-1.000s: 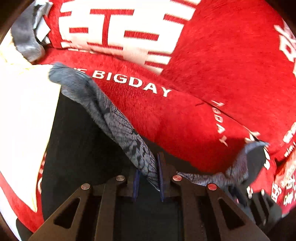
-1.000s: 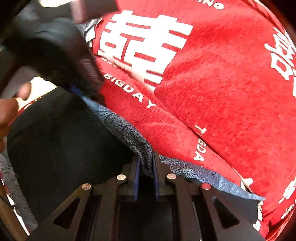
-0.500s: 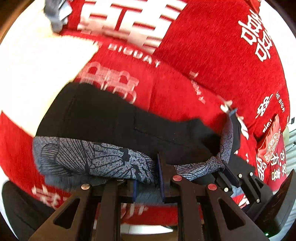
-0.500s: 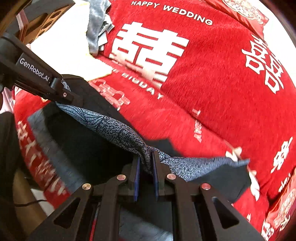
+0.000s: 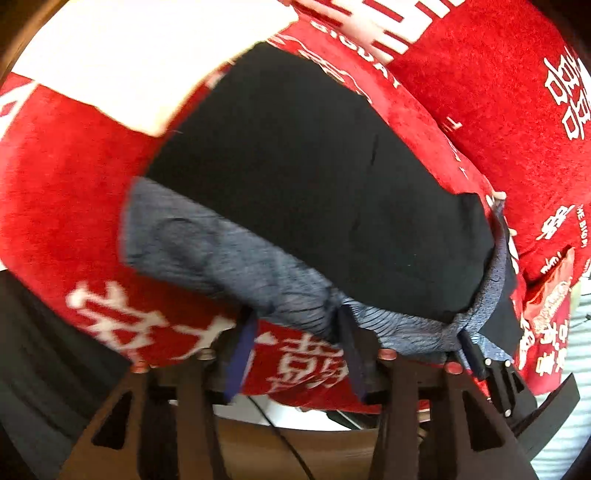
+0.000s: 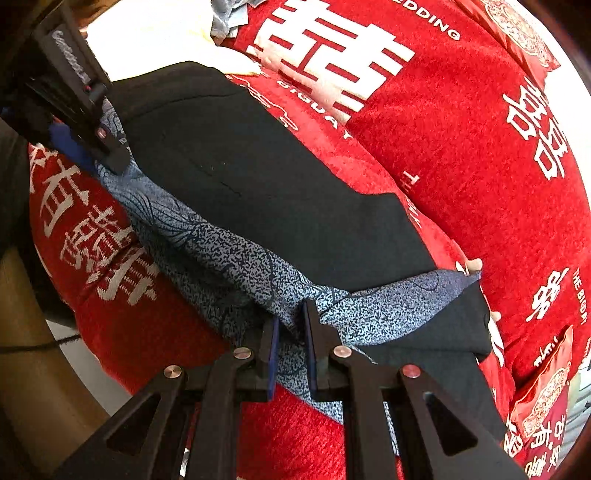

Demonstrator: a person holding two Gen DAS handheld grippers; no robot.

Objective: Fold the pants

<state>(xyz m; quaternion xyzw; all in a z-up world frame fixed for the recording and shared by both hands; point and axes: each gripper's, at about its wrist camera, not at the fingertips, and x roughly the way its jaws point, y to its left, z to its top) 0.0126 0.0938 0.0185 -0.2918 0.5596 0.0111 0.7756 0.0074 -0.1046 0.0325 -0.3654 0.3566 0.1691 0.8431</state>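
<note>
the black pants [image 5: 314, 192] lie spread on a red plush cloth [image 5: 62, 177] printed with white chinese characters and english words, which covers the table. their blue-grey patterned waistband [image 6: 236, 254] is turned out along the near edge, close to the table's near rim, with the black fabric running away to the far side.

in the left wrist view the left gripper [image 5: 295, 350] sits at that near edge with its jaws opening. the gap between the blue pads is wide, the red cloth shows through it, and the waistband [image 5: 229, 254] lies just beyond the tips and against the right pad, no longer pinched. the view is blurred, so the fine contact is hard to judge.

in the right wrist view the right gripper [image 6: 290, 332] has its jaws clenched on the waistband, the patterned fabric bunched tightly between the two blue pads. the fabric runs taut from there toward the left gripper [image 6: 92, 147], seen at the far left of this view with the waistband at its tip.

a white cloth [image 6: 155, 44] lies at the far left of the table, beyond the pants, and a crumpled grey garment [image 6: 225, 14] sits past it. red snack packets [image 6: 543, 402] rest at the right edge, one near and one [image 6: 517, 29] far. a brown floor [image 5: 332, 454] and a thin black cable [image 5: 280, 435] show under the table's near edge.
</note>
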